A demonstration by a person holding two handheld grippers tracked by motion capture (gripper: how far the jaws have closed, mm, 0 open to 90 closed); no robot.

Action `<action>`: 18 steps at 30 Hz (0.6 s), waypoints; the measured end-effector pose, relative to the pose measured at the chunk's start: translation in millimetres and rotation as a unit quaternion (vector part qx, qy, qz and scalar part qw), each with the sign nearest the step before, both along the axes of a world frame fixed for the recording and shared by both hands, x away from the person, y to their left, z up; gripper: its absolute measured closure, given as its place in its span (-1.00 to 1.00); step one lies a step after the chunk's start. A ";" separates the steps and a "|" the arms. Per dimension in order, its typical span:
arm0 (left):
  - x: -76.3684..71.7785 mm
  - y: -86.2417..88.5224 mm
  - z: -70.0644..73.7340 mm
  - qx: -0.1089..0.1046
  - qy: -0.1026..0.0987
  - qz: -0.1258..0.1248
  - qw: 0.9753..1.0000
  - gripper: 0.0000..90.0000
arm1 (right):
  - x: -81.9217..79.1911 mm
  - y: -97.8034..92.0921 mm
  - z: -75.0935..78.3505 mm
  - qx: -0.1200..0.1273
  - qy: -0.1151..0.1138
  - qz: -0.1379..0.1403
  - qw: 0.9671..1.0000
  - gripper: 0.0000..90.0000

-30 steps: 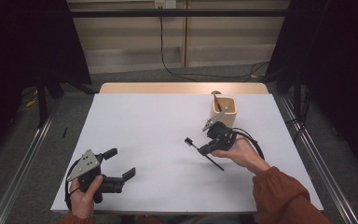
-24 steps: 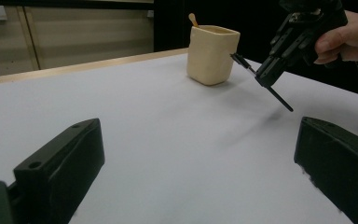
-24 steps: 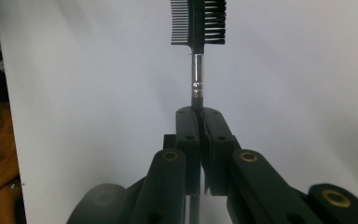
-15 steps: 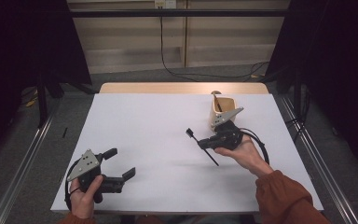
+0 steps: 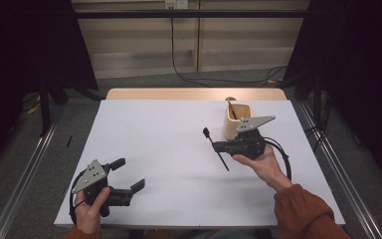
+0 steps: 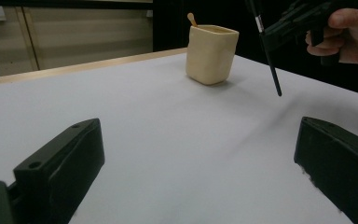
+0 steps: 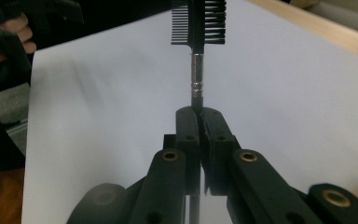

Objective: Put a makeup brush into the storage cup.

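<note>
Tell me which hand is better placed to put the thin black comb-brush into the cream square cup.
Right. The right gripper is shut on the thin black comb-brush beside the cream square cup; the left gripper is open, far off.

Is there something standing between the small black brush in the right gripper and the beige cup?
Nothing visible does. The right gripper holds the black brush above bare white table, and the beige cup stands just beyond, its top open with one wooden stick inside.
</note>
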State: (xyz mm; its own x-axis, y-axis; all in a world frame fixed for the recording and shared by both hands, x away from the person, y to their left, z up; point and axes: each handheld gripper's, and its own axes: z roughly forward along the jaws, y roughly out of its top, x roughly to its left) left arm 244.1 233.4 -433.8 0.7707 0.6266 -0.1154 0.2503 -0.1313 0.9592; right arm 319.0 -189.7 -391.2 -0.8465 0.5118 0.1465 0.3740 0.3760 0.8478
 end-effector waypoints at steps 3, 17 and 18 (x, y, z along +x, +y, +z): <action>-0.2 -0.2 0.0 -0.001 0.001 0.000 1.000 -0.96 | -2.3 -2.6 2.8 0.026 -0.018 -0.003 0.999 0.92; 0.2 0.3 -0.1 0.001 -0.001 0.000 1.000 -0.96 | -10.1 -9.9 5.8 0.092 -0.064 -0.027 0.993 0.92; 0.0 0.1 -0.1 0.000 0.001 0.000 1.000 -0.96 | -10.8 -10.5 5.9 0.095 -0.067 -0.030 0.993 0.92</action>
State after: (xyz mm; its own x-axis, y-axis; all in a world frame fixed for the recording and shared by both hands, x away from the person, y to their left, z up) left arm 244.1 233.5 -433.9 0.7703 0.6269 -0.1167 0.2518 -0.1309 0.9589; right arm 308.2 -200.2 -385.3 -0.8335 0.5359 0.1341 0.2708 0.1847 0.9447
